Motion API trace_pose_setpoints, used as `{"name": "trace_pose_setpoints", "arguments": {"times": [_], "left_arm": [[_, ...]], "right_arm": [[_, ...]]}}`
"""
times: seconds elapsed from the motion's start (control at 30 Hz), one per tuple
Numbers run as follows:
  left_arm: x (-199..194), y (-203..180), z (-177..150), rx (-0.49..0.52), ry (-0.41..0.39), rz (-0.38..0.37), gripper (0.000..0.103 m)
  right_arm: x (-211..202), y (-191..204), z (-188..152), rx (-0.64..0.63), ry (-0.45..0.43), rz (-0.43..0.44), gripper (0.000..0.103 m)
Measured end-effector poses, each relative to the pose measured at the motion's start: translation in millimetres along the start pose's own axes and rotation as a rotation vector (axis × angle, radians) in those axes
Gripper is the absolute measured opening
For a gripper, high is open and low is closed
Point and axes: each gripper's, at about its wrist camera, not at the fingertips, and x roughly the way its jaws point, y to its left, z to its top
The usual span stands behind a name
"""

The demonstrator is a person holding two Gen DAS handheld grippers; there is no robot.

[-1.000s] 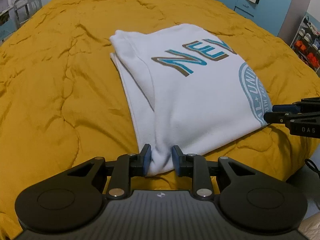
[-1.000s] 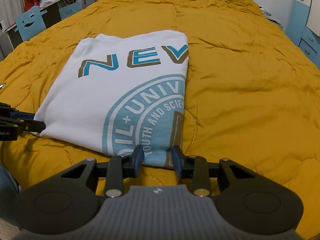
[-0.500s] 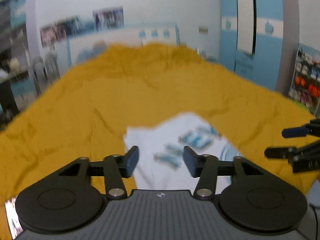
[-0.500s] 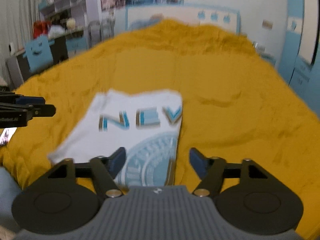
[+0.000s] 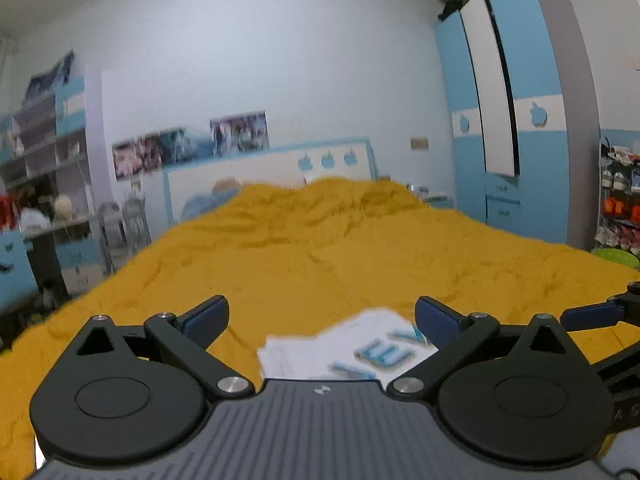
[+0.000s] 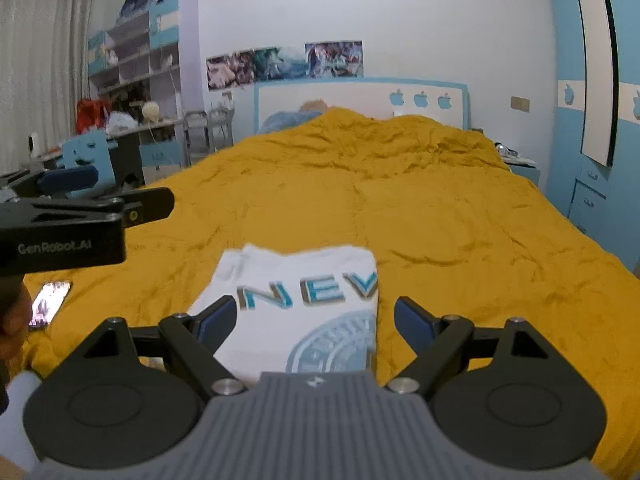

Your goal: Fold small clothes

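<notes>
- The left gripper (image 5: pixel 322 314) is wide open and holds nothing. It is up above the shirt (image 6: pixel 304 312), not touching it.
- The right gripper (image 6: pixel 316 318) is wide open too, and holds nothing. It is also up above the shirt.
- The shirt lies flat on the bed (image 6: pixel 440 216), near the front edge, just under both grippers.
- What could go wrong: if a gripper comes down and bumps the shirt, the neat fold could slide or pop open. The cloth is soft and has nothing to hold it shut.
- If a gripper grabs only the top layer, that layer may lift alone and the fold would come undone.
- The blanket on the bed is lumpy and soft. A push on the shirt could drag the blanket too and make the shirt crooked.
- A phone (image 6: pixel 50 304) lies on the bed to the left of the shirt, a little apart. A low swing of the left gripper could knock it.
- How the shirt looks: it is white and folded into a tidy block with straight sides.
- Blue letters "NEV" show on top, and part of a blue round picture sits below them.
- The right side is a clean fold line. The far left corner looks a bit puffy.
- I think this shirt is done, or almost done.
</notes>
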Motion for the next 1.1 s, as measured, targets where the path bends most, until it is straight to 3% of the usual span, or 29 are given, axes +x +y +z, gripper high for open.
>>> {"name": "trace_pose_setpoints", "arguments": {"times": [0.27,0.4,1.1], "left_arm": [[8.8,15.4,-37.5,-0.092,0.25,0.033,0.103],[9.2,20.7,-53.2,-0.131,0.333,0.051,0.103],[2.0,12.3,-65.8,-0.119,0.381,0.046,0.103]], "right_arm": [[9.5,20.3,-28.7,-0.001,0.134,-0.032,0.082],[14.7,25.6,-38.0,-0.008,0.159,-0.035,0.082],[33.1,20.8,-54.3,0.049,0.244,-0.078,0.082]]}}
